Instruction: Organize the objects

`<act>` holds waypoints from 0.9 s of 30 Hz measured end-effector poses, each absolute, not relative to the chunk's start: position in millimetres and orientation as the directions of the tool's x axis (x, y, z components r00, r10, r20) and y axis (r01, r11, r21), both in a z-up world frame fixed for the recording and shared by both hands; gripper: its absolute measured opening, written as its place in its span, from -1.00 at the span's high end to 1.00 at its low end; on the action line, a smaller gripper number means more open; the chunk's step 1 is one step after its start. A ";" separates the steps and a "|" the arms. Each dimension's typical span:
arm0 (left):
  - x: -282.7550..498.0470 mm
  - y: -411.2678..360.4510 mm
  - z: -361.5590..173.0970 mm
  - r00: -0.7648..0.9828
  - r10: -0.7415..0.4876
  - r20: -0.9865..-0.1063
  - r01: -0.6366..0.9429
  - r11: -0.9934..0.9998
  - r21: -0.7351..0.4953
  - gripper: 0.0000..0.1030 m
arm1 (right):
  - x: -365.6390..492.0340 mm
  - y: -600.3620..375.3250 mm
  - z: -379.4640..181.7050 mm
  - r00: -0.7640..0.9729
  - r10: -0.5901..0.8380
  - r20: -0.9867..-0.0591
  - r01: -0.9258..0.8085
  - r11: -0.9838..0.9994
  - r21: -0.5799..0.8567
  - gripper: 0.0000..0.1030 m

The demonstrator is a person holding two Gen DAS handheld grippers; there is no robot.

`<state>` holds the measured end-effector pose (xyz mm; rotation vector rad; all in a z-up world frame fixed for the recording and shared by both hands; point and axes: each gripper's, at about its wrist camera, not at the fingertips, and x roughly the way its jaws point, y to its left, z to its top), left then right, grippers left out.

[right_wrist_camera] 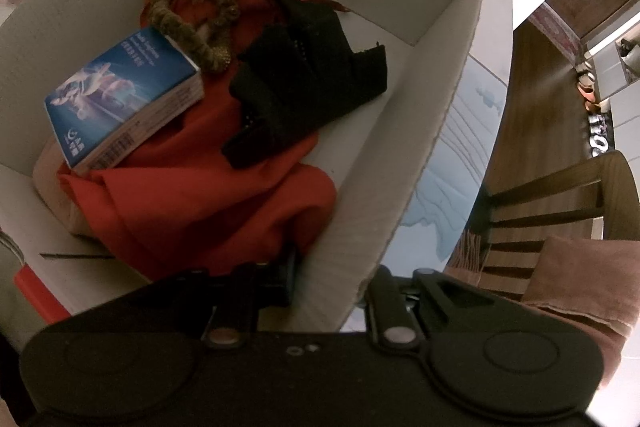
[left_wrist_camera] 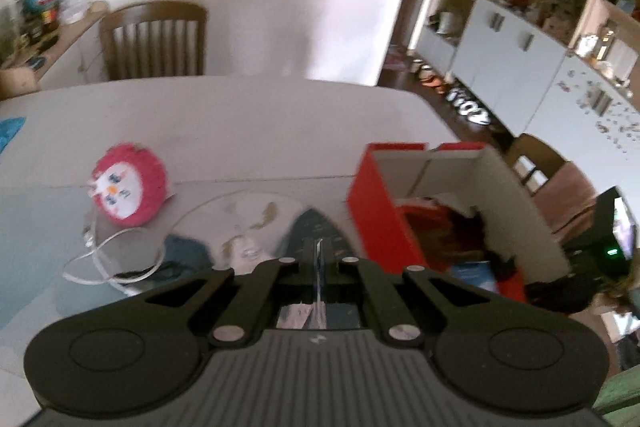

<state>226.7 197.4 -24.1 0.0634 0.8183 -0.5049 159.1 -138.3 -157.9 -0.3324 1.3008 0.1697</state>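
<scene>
My left tongs point(left_wrist_camera: 319, 247) are closed on a thin clear disc point(left_wrist_camera: 240, 223); the box point(left_wrist_camera: 380, 227) sits just right of them. Right tongs point(right_wrist_camera: 320, 291) pinch box wall, so left is nearer.

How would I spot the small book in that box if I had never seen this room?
Find the red cardboard box with pale inner walls on the table. Inside, a red cloth fills the middle, and the book lies on its left part, next to a brownish woven ring. It is the only stiff, blue, glossy thing there; the black fabric beside it is soft and crumpled.
</scene>
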 end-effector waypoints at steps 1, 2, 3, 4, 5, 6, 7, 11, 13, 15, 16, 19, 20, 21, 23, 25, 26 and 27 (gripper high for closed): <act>224.9 192.5 -19.6 0.571 -0.419 -0.706 0.472 0.871 -0.135 1.00 | 159.1 -138.4 -157.8 0.264 -0.062 -0.963 -0.307 0.940 -0.145 0.73; 223.2 187.2 -14.4 0.568 -0.433 -0.700 0.489 0.862 -0.136 1.00 | 158.9 -138.5 -157.7 0.265 -0.062 -0.962 -0.308 0.940 -0.145 0.73; 221.3 183.2 -9.7 0.566 -0.447 -0.692 0.503 0.853 -0.139 1.00 | 158.4 -138.3 -157.7 0.266 -0.062 -0.962 -0.309 0.940 -0.146 0.73; 220.3 177.9 -5.1 0.566 -0.460 -0.684 0.518 0.844 -0.140 1.00 | 158.2 -138.1 -157.6 0.267 -0.062 -0.962 -0.311 0.939 -0.147 0.73; 219.9 172.6 -0.3 0.562 -0.477 -0.676 0.532 0.834 -0.146 1.00 | 158.0 -137.9 -157.5 0.268 -0.063 -0.961 -0.311 0.939 -0.148 0.73; 220.0 166.5 4.4 0.559 -0.492 -0.667 0.546 0.824 -0.151 1.00 | 158.0 -137.8 -157.4 0.268 -0.063 -0.961 -0.312 0.938 -0.148 0.73; 219.7 161.8 7.9 0.557 -0.503 -0.661 0.558 0.816 -0.151 1.00 | 158.0 -137.7 -157.4 0.268 -0.063 -0.961 -0.313 0.938 -0.149 0.74; 222.4 138.1 17.6 0.551 -0.529 -0.646 0.608 0.784 -0.124 1.00 | 158.1 -137.6 -156.9 0.269 -0.062 -0.961 -0.317 0.937 -0.149 0.73; 228.1 131.4 11.6 0.526 -0.525 -0.669 0.618 0.776 -0.124 1.00 | 158.1 -137.6 -156.9 0.270 -0.063 -0.961 -0.316 0.937 -0.150 0.74; 233.9 128.4 -2.7 0.504 -0.501 -0.704 0.609 0.784 -0.122 1.00 | 158.0 -137.7 -157.2 0.270 -0.062 -0.961 -0.316 0.937 -0.150 0.74; 236.8 127.5 -12.7 0.488 -0.486 -0.725 0.608 0.785 -0.118 1.00 | 158.3 -138.0 -157.1 0.270 -0.062 -0.961 -0.316 0.937 -0.149 0.74; 241.4 127.2 -36.6 0.455 -0.447 -0.770 0.596 0.796 -0.109 0.98 | 158.0 -137.7 -156.6 0.270 -0.063 -0.961 -0.318 0.936 -0.151 0.74; 243.0 128.7 -44.7 0.443 -0.435 -0.784 0.589 0.801 -0.111 0.96 | 158.0 -137.9 -156.6 0.269 -0.062 -0.961 -0.317 0.937 -0.149 0.74; 245.6 130.2 -52.2 0.435 -0.425 -0.794 0.581 0.806 -0.113 0.95 | 158.1 -138.0 -156.6 0.268 -0.060 -0.961 -0.316 0.937 -0.147 0.74; 251.9 135.1 -68.7 0.415 -0.396 -0.819 0.559 0.821 -0.114 0.86 | 158.1 -137.9 -157.0 0.268 -0.060 -0.962 -0.320 0.936 -0.148 0.74; 259.2 139.3 -84.9 0.398 -0.373 -0.838 0.531 0.839 -0.121 0.72 | 158.5 -137.7 -157.1 0.266 -0.060 -0.962 -0.322 0.935 -0.147 0.74; 260.1 141.6 -90.9 0.398 -0.359 -0.844 0.517 0.848 -0.116 0.61 | 158.5 -137.4 -157.0 0.266 -0.061 -0.962 -0.322 0.935 -0.148 0.74; 262.2 143.9 -98.4 0.399 -0.341 -0.851 0.500 0.859 -0.110 0.30 | 158.6 -137.1 -157.0 0.266 -0.061 -0.962 -0.323 0.935 -0.148 0.74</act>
